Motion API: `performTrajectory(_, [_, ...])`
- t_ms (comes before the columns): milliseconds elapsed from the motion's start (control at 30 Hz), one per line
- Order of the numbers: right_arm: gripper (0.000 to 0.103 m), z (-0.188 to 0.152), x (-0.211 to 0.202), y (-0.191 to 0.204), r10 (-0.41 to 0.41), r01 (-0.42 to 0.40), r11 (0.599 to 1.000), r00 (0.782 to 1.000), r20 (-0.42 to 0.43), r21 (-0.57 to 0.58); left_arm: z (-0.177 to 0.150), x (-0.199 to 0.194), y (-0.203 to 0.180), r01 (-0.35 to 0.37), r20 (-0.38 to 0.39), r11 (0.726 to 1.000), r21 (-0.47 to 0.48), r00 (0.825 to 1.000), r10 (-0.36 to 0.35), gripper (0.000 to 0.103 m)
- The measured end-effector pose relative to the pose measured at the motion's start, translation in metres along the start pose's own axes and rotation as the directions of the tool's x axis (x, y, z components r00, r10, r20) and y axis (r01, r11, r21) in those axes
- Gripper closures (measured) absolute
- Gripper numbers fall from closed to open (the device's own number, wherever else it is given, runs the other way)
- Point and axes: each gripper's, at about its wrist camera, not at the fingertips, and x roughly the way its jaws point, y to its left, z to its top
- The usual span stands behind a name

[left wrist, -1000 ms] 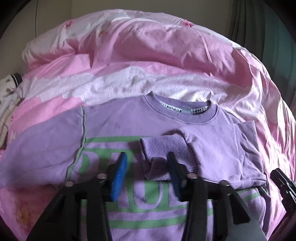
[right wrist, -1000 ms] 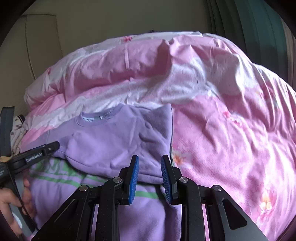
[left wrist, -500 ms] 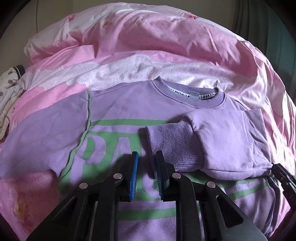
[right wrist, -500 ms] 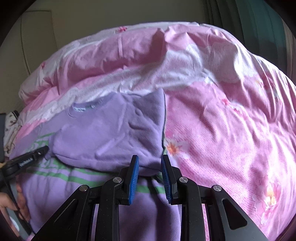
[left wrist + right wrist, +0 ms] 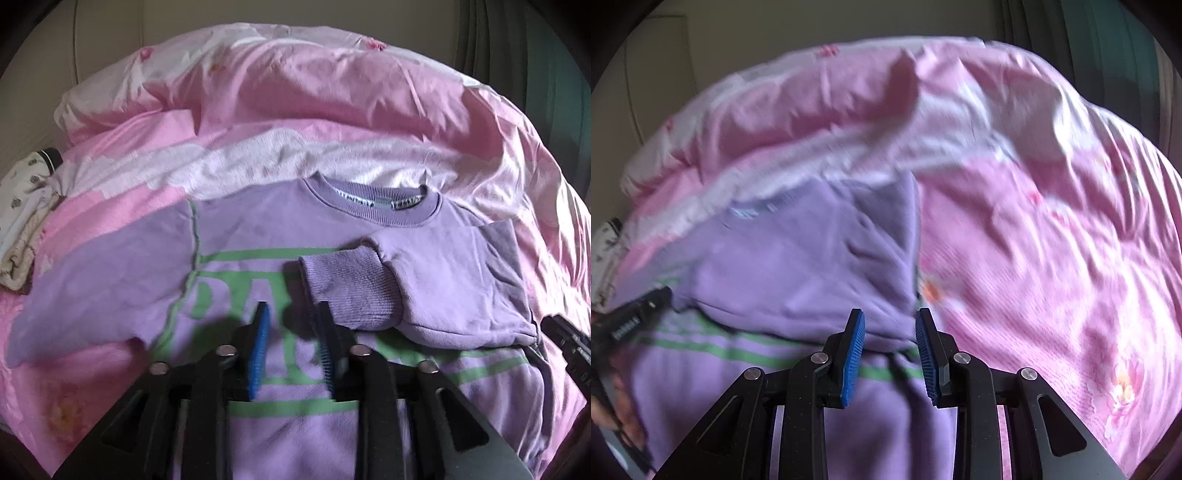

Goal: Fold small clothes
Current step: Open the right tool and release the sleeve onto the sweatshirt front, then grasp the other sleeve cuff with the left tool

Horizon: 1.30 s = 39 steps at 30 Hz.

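Item: purple sweatshirt [image 5: 258, 236], child-sized, green lettering on the chest. Location: laid flat, front up, on the pink bedspread [image 5: 332, 110] of a bed, collar pointing away from the cameras.

Condition: one sleeve [image 5: 424, 280] is folded inward across the chest, its ribbed cuff [image 5: 351, 288] lying near the lettering. The other sleeve [image 5: 92, 273] lies stretched out sideways over the bedspread, unfolded.

Step in hand, as judged: sleeve folding, roughly halfway. The next move probably calls for a grip on the outstretched sleeve near its end, carrying it across the chest to meet the folded one; after that, hem to collar.

Left claw [image 5: 291, 347]: moderately spread, holding nothing, hovering just above the chest print, the ribbed cuff just beyond one finger. Contact with the cloth cannot be told.

Right claw [image 5: 890, 354]: moderately spread, empty, poised over the lower edge of the folded sleeve near the sweatshirt's side. That view is blurred.

Also present: a patterned white garment [image 5: 22, 206] at the bed's edge, apart from the sweatshirt.
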Motion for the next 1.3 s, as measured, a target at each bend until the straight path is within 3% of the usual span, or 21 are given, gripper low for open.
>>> performTrajectory(100, [0.051,0.003,-0.018,0.024,0.023,-0.022,1.000,0.998,0.054,-0.018,0.001,-0.017,0.015,-0.016,0.026,1.000,-0.012,1.000,0.017,0.057])
performTrajectory(267, [0.050,-0.001,-0.032,0.084,0.112,-0.108,0.992,0.991,0.066,-0.066,-0.003,-0.047,0.072,-0.069,0.054,0.995,-0.076,0.996,0.073,0.049])
performTrajectory(400, [0.050,-0.008,-0.039,0.139,0.173,-0.163,0.979,0.982,0.074,-0.121,-0.015,-0.064,0.130,-0.122,0.056,0.984,-0.127,0.990,0.130,0.049])
performTrajectory(567, [0.050,-0.018,-0.041,0.212,0.246,-0.232,0.959,0.966,0.073,-0.165,-0.035,-0.075,0.213,-0.197,0.032,0.958,-0.207,0.978,0.208,0.049])
performTrajectory(733, [0.050,-0.032,-0.041,0.275,0.298,-0.281,0.938,0.953,0.059,-0.202,-0.054,-0.075,0.282,-0.221,0.006,0.929,-0.297,0.972,0.233,0.050])
performTrajectory(833, [0.050,-0.039,-0.040,0.302,0.314,-0.293,0.927,0.948,0.056,-0.233,-0.061,-0.067,0.309,-0.198,-0.007,0.922,-0.333,0.978,0.208,0.050])
performTrajectory(1033, [0.050,-0.044,-0.031,0.330,0.321,-0.301,0.919,0.946,0.038,-0.254,-0.064,-0.041,0.337,-0.090,-0.013,0.917,-0.388,0.996,0.092,0.051])
performTrajectory(1133, [0.050,-0.044,-0.027,0.334,0.314,-0.296,0.921,0.949,0.033,-0.255,-0.065,-0.027,0.344,-0.006,-0.007,0.908,-0.419,1.000,0.004,0.057])
performTrajectory(1300, [0.050,-0.044,-0.020,0.333,0.301,-0.285,0.926,0.953,0.027,-0.248,-0.069,-0.014,0.350,0.070,0.004,0.887,-0.457,0.997,-0.076,0.066])
